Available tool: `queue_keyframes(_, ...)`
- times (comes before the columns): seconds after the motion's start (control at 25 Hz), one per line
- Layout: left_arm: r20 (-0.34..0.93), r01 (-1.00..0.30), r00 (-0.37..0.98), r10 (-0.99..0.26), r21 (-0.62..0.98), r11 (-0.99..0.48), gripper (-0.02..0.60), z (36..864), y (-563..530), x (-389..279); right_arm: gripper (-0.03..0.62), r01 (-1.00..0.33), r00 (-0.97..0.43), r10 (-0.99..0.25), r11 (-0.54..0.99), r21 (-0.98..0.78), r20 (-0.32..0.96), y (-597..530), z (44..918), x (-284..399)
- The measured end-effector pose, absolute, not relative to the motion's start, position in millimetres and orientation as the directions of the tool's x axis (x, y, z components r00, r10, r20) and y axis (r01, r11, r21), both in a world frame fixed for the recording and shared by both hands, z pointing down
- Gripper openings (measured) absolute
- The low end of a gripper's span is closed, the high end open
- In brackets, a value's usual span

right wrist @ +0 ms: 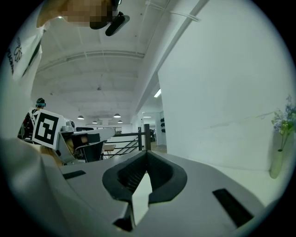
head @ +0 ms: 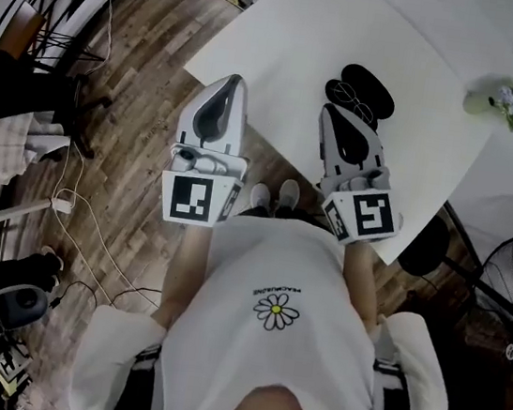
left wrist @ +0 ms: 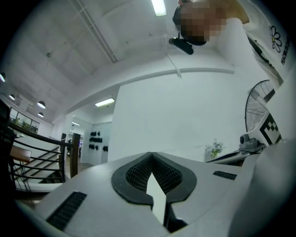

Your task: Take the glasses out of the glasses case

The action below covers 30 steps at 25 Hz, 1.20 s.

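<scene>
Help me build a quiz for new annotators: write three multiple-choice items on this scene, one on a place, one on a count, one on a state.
1. Where is the black oval glasses case?
A. On the white table, just beyond the right claw
B. On a shelf
C. In a drawer

2. How many vases stand on that table?
A. None
B. One
C. Three

3. How does the left claw stand?
A. Wide open
B. Shut on the glasses
C. Shut, with nothing between its jaws

Answers:
1 A: the head view shows the case lying on the table by that claw's tip.
2 B: a single pale vase of flowers stands near the table's far corner.
3 C: the left gripper view shows its jaws meeting, empty.
</scene>
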<state>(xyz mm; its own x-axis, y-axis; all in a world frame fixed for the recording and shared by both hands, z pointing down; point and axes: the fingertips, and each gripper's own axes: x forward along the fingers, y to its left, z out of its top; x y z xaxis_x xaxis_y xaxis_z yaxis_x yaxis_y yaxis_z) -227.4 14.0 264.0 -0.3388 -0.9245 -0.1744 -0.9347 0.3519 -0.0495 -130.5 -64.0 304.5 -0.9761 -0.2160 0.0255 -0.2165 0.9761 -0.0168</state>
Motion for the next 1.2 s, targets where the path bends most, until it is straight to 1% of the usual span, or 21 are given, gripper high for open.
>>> queue_keyframes(0.12, -0.173, -0.949, -0.301, -0.938, -0.045, 0.312, 0.015, 266, -12, -213, 0.009, -0.273, -0.962, -0.273, 0.961, -0.04, 0.015, -86, 310, -111)
queue_keyframes(0.32, -0.176, -0.979, -0.184, -0.967, -0.053, 0.196, 0.015, 266, -61, -185, 0.009, -0.409, -0.912, -0.409, 0.911, -0.045, 0.008, -125, 312, -75)
queue_keyframes(0.44, -0.181, -0.994, -0.092, -0.979, -0.04, 0.101, 0.015, 264, -88, -172, 0.009, -0.484, -0.875, -0.484, 0.874, -0.052, 0.008, -140, 312, -55)
queue_keyframes(0.64, -0.185, -0.998, 0.069, -0.98, -0.019, -0.066, 0.015, 263, -133, -148, 0.009, -0.572, -0.82, -0.573, 0.819, -0.04, -0.003, -165, 306, -37)
queue_keyframes(0.92, -0.131, -0.966, 0.255, -0.958, -0.066, -0.248, 0.015, 269, -173, -122, 0.009, -0.727, -0.686, -0.727, 0.686, 0.003, -0.002, -182, 300, -22)
queue_keyframes(1.04, -0.132, -0.956, 0.293, -0.947, -0.046, -0.29, 0.015, 267, -183, -123, 0.009, -0.771, -0.637, -0.771, 0.637, 0.002, 0.001, -184, 301, -18)
queue_keyframes(1.2, -0.114, -0.943, 0.33, -0.937, -0.083, -0.322, 0.015, 273, -193, -133, 0.009, -0.818, -0.575, -0.818, 0.575, 0.002, 0.016, -185, 305, -13)
